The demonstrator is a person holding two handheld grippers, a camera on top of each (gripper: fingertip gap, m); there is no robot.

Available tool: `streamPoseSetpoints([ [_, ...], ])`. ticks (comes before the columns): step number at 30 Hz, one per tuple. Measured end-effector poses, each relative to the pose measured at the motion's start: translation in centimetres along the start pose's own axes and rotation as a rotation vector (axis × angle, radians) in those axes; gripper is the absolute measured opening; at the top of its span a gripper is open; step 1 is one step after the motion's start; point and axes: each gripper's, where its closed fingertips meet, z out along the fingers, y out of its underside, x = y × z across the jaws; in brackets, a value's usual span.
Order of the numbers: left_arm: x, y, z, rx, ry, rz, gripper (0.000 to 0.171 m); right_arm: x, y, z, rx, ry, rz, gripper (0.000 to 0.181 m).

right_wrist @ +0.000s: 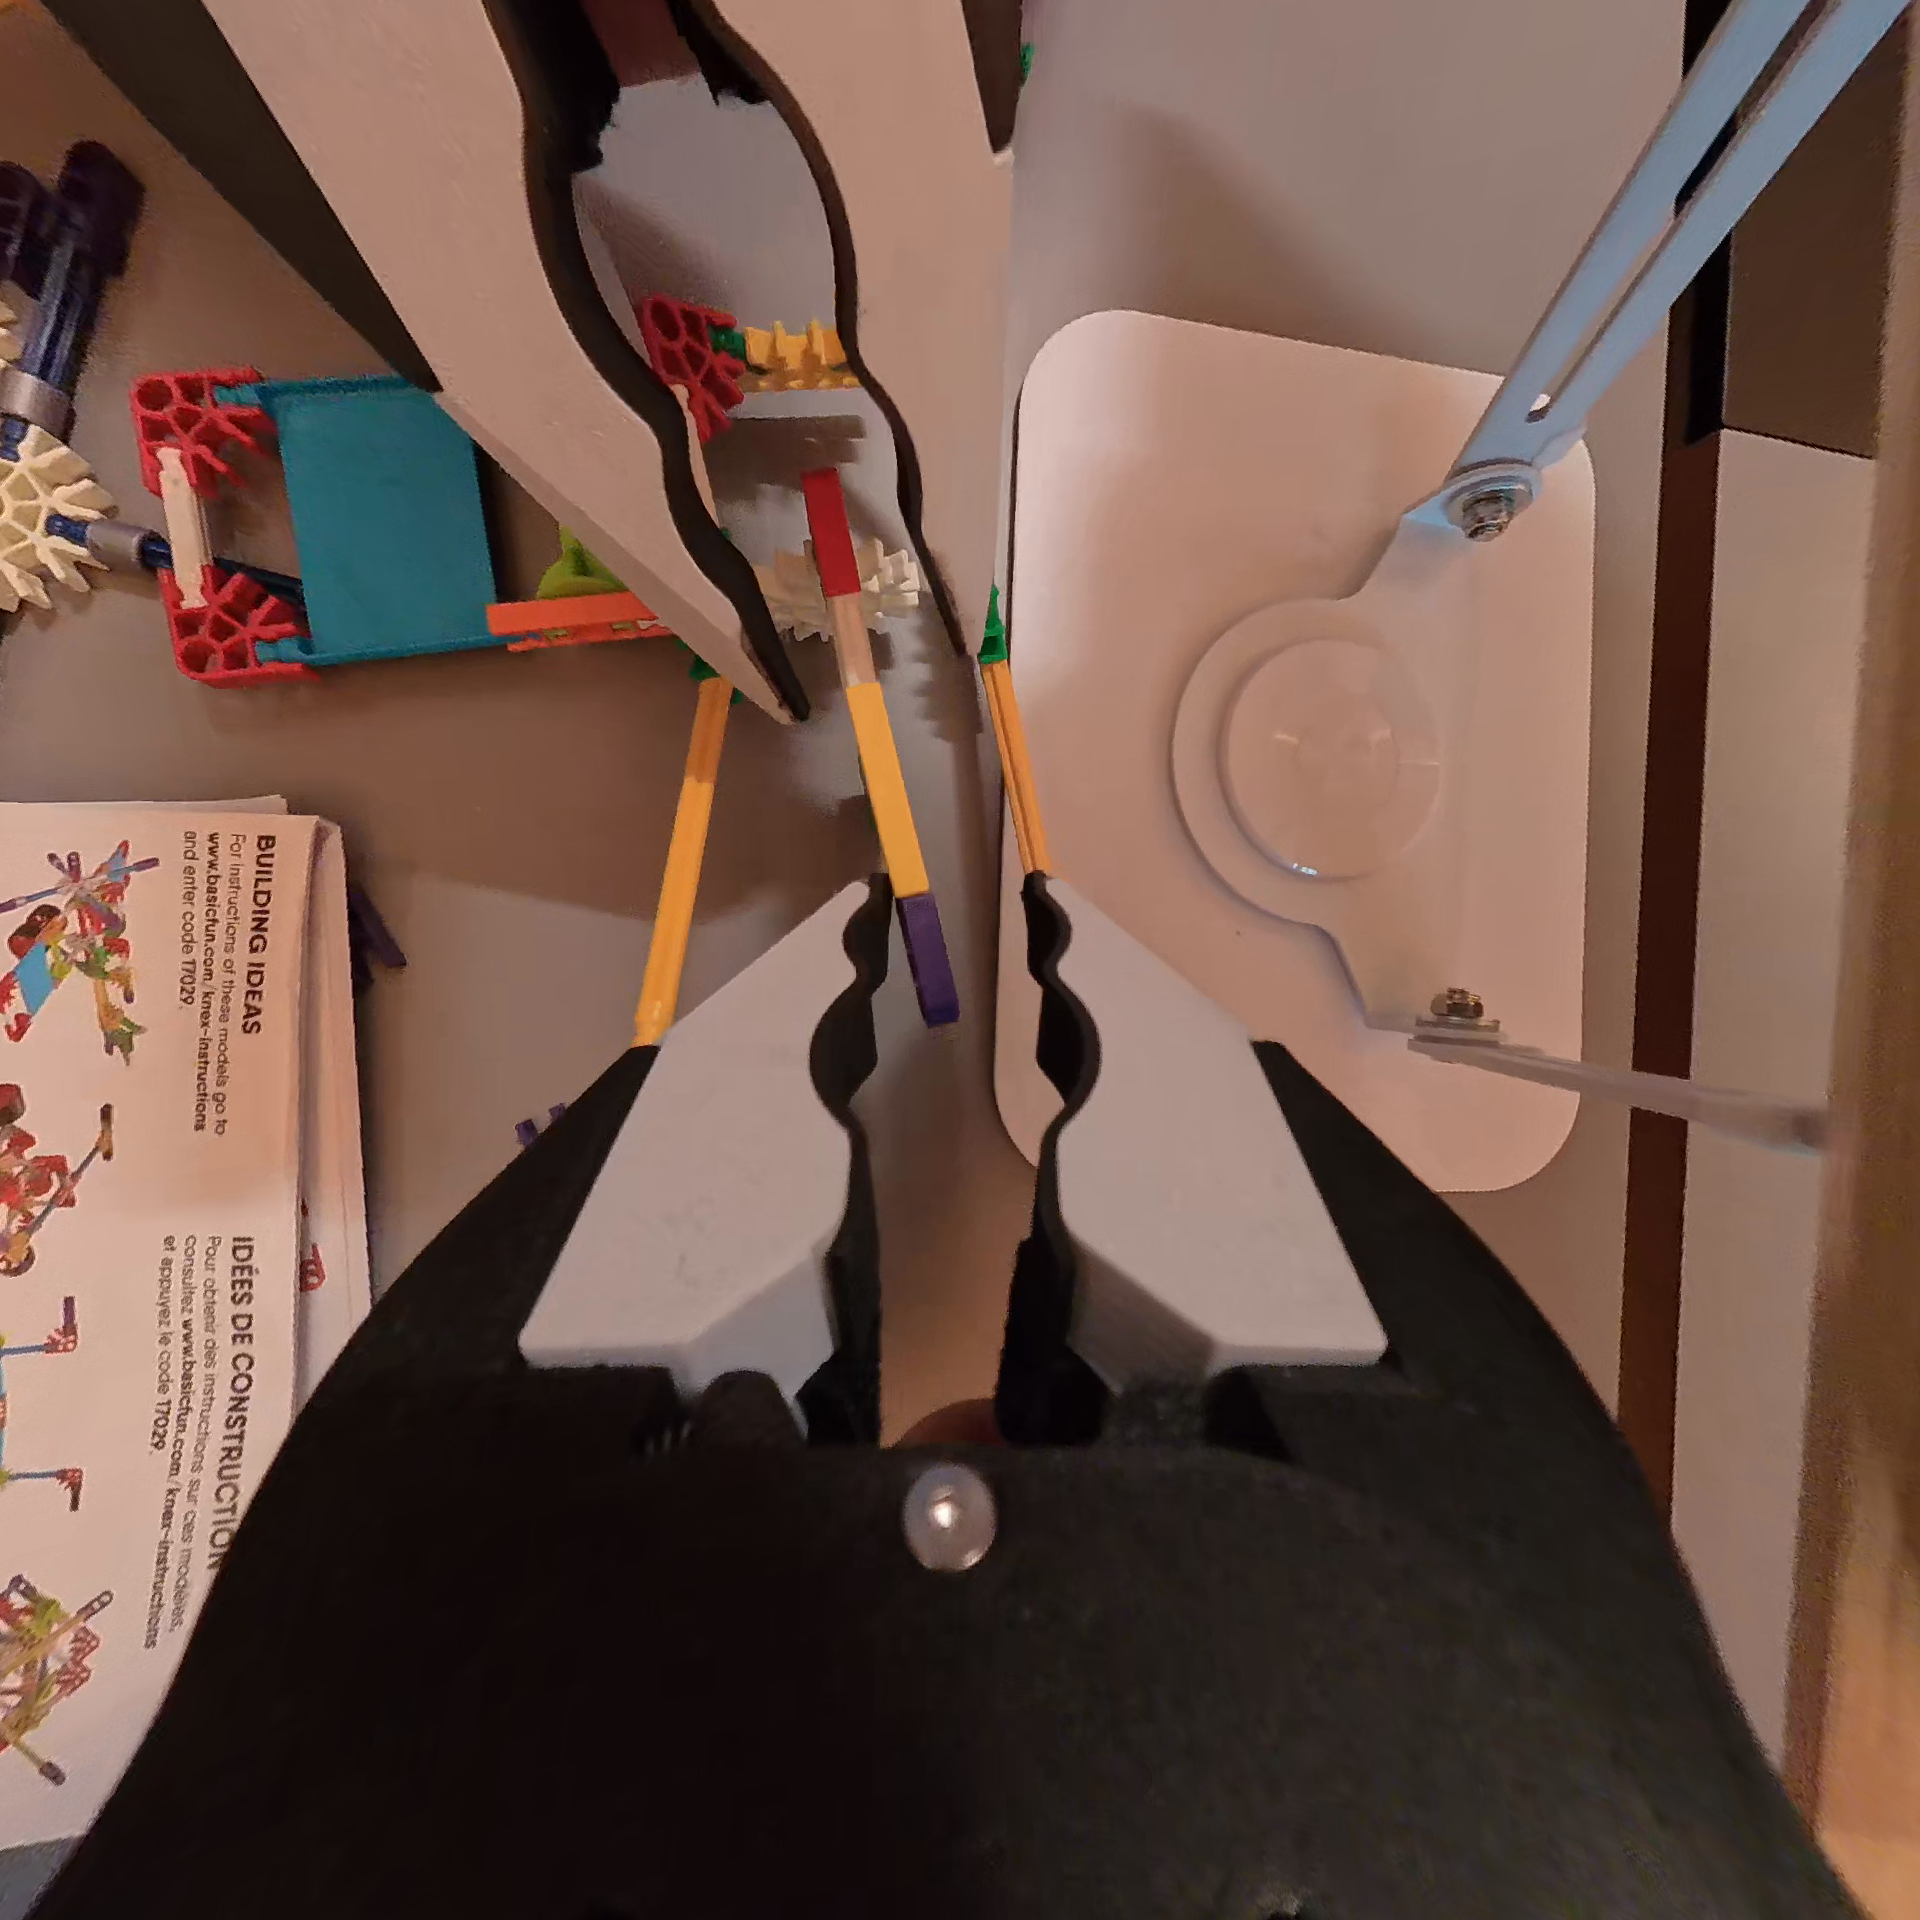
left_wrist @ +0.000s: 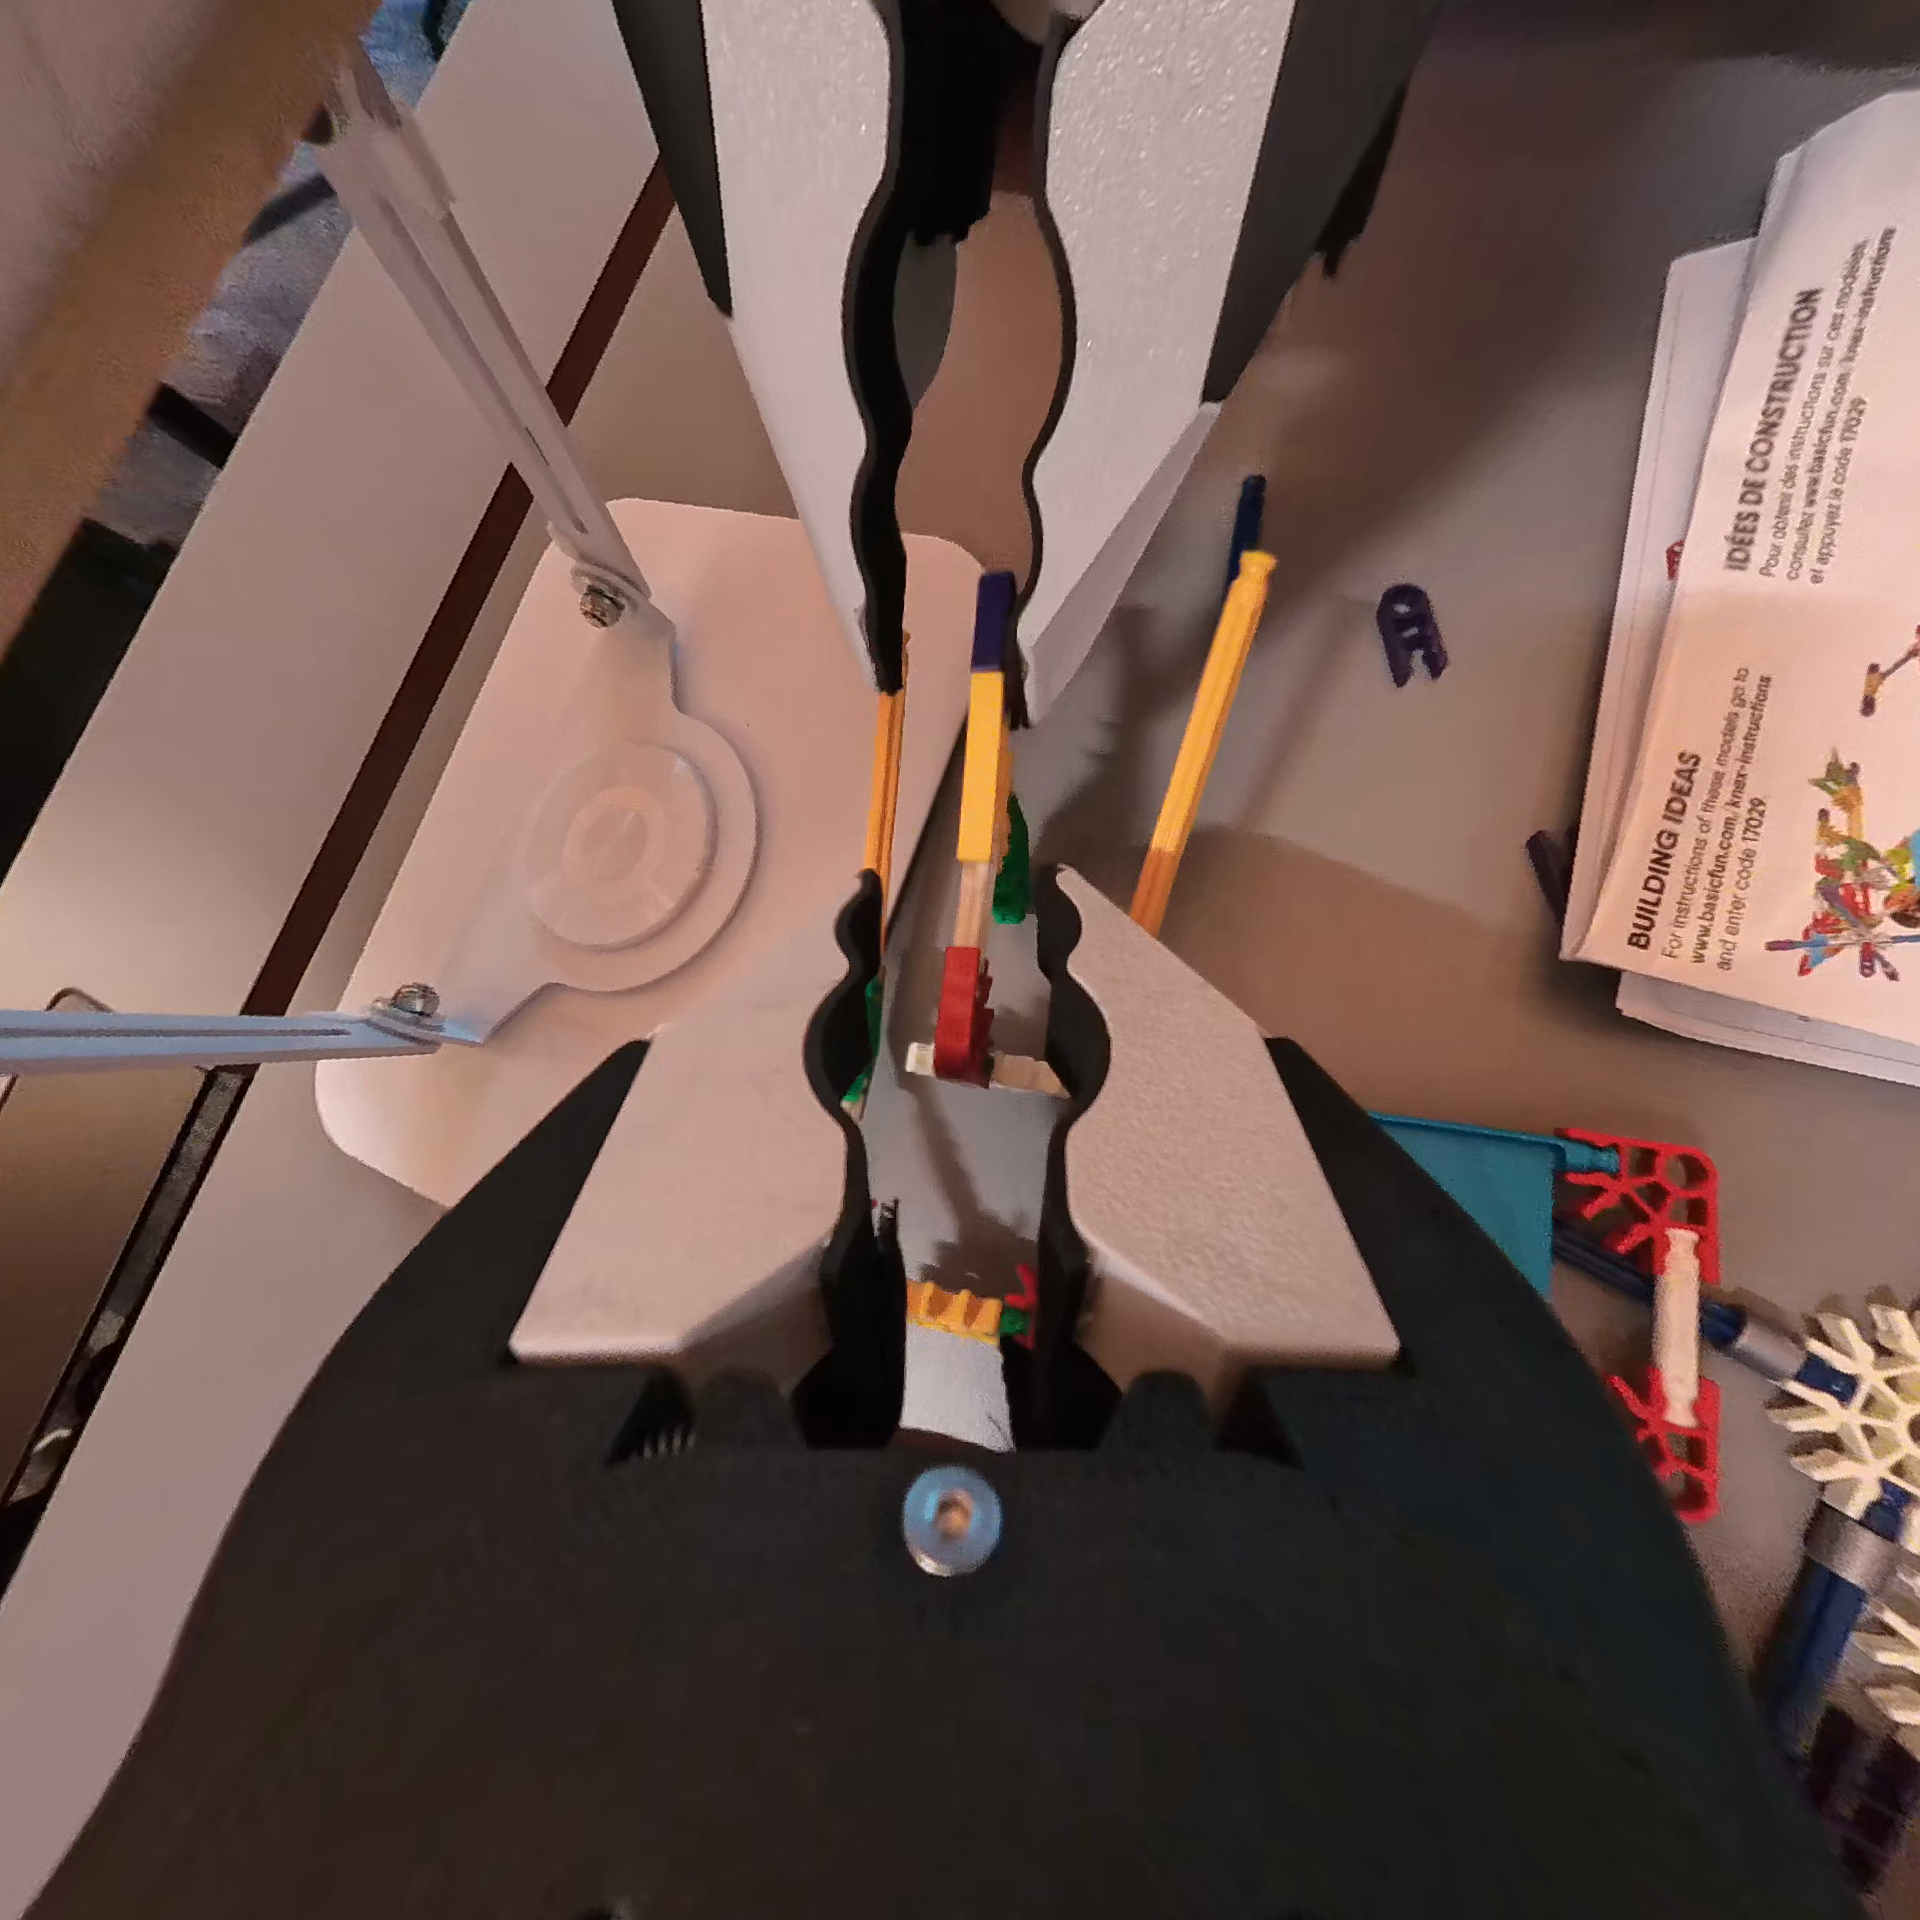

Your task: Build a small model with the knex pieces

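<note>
A small construction-toy model lies on the grey table between my two grippers, which face each other. Its centre rod [left_wrist: 982,769] runs red, white, yellow, with a purple end [right_wrist: 928,961]. Yellow side rods [right_wrist: 681,862] leave green connectors. My left gripper [left_wrist: 961,894] is closed on the model's white snowflake connector [right_wrist: 883,582], and the red connector [left_wrist: 961,1013] sits between its fingers. My right gripper [right_wrist: 958,883] is partly open around the purple end, which lies against one pad with a gap on the other side. Each gripper also shows in the other's view.
A printed instruction booklet [left_wrist: 1766,623] lies beside the model. A white stand base with a clear dome [right_wrist: 1299,748] and metal arms [left_wrist: 468,343] is on the other side. A second build with a teal panel [right_wrist: 384,520], a white snowflake wheel [left_wrist: 1860,1392] and a loose purple connector [left_wrist: 1408,634] lie nearby. Only a small space, under 4 cm, lies between the two pairs of fingers.
</note>
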Motion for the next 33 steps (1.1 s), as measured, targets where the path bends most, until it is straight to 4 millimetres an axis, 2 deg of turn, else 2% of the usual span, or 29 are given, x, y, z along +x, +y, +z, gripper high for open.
streamPoseSetpoints([
  [4, -0.2, -0.6, -1.1, -0.046, -0.064, 0.053, 0.028, 0.3, -0.1, -0.8, -0.007, 0.028, -0.010, 0.024],
  [9, -0.8, -1.0, -3.7, -0.112, -0.168, 0.119, 0.028, 0.3, -0.3, -2.2, -0.032, 0.070, -0.032, 0.025],
  [12, -0.9, -1.2, -4.8, -0.101, -0.170, 0.102, 0.028, 0.4, -0.6, -3.3, -0.056, 0.114, -0.052, 0.023],
  [14, -1.0, -1.2, -4.5, -0.083, -0.159, 0.075, 0.028, 0.4, -0.8, -4.2, -0.082, 0.154, -0.071, 0.021],
  [18, -0.9, -0.2, -2.5, -0.112, -0.126, 0.066, 0.027, -0.1, -1.1, -6.4, -0.139, 0.231, -0.099, 0.018],
  [21, -0.8, -0.2, -1.5, -0.103, -0.104, 0.048, 0.026, -1.6, -0.6, -7.4, -0.165, 0.231, -0.081, 0.016],
  [24, -0.3, -0.4, -0.6, -0.104, -0.083, 0.055, 0.026, -3.1, 1.6, -6.5, -0.213, 0.176, -0.031, 0.016],
  [28, -0.2, -1.7, 0.2, -0.072, -0.081, 0.059, 0.026, -4.2, 4.3, -3.7, -0.259, 0.134, 0.069, 0.019],
  [33, 0.4, -1.7, 1.3, -0.061, -0.075, 0.065, 0.029, -4.3, 7.1, -0.6, -0.308, 0.138, 0.088, 0.016],
])
